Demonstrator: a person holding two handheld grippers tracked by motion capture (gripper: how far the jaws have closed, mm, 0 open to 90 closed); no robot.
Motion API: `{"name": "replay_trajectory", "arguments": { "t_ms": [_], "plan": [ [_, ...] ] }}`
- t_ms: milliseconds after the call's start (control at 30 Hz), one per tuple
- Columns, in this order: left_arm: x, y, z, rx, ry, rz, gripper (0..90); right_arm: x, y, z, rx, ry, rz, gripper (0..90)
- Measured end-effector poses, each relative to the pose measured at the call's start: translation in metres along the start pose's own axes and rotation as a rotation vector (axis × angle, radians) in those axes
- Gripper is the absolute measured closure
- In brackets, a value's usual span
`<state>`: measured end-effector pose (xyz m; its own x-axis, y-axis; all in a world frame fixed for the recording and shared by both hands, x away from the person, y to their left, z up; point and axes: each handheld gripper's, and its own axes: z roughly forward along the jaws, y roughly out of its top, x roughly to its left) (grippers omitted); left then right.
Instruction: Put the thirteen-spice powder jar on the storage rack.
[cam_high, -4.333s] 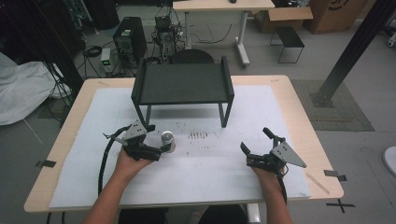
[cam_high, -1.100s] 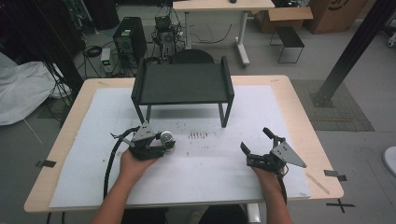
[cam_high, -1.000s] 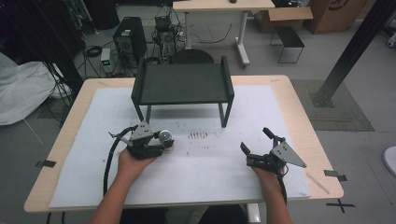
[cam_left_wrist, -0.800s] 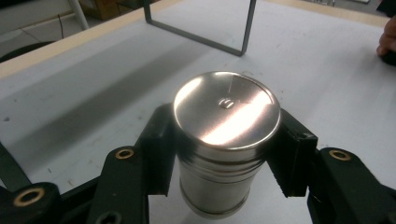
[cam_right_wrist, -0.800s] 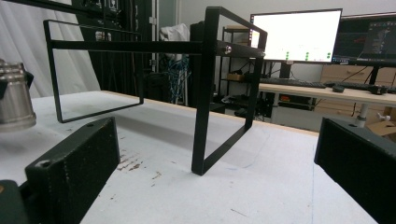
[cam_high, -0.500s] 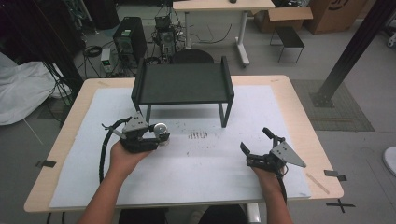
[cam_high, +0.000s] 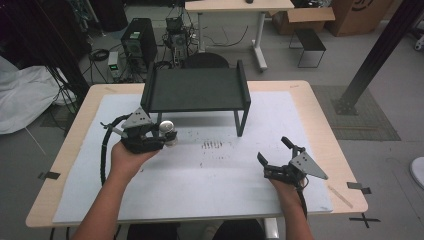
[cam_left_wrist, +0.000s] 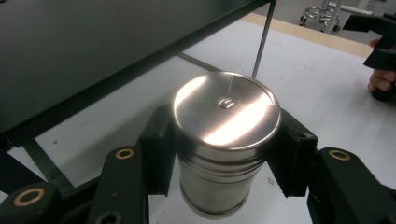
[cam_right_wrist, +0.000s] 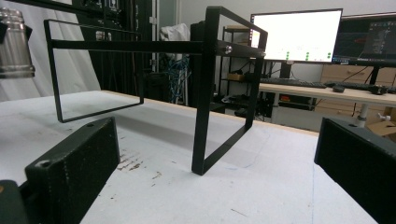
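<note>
My left gripper (cam_high: 162, 136) is shut on a silver metal can (cam_left_wrist: 224, 140), its two black pads pressing the can's sides just under the lid. The can (cam_high: 167, 131) hangs above the white mat, just left of the black shelf rack's (cam_high: 196, 90) front left leg. In the right gripper view the can (cam_right_wrist: 14, 44) is at the far left, off the table. My right gripper (cam_high: 274, 154) rests open near the table's front right with nothing between its fingers (cam_right_wrist: 77, 163).
The black rack (cam_right_wrist: 205, 93) stands on thin legs at the back middle of the table (cam_high: 80, 125), with open room beneath its shelf. Dark scuff marks (cam_high: 212, 145) dot the white mat in front of it. Desks and monitors stand beyond the table.
My left gripper has lifted the can off the mat and carried it up and back toward the rack's front left corner. The right gripper has stayed still.
</note>
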<state>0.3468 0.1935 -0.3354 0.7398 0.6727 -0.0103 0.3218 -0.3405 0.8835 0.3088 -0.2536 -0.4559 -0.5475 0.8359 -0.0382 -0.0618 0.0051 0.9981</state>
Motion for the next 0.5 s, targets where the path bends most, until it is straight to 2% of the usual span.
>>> {"name": "replay_trajectory", "arguments": {
  "t_ms": [500],
  "plan": [
    [0.009,0.038,-0.002,-0.001,0.02,0.009,49.2,0.0,0.0,0.0,-0.001,0.0,-0.001,0.0]
  ]
}}
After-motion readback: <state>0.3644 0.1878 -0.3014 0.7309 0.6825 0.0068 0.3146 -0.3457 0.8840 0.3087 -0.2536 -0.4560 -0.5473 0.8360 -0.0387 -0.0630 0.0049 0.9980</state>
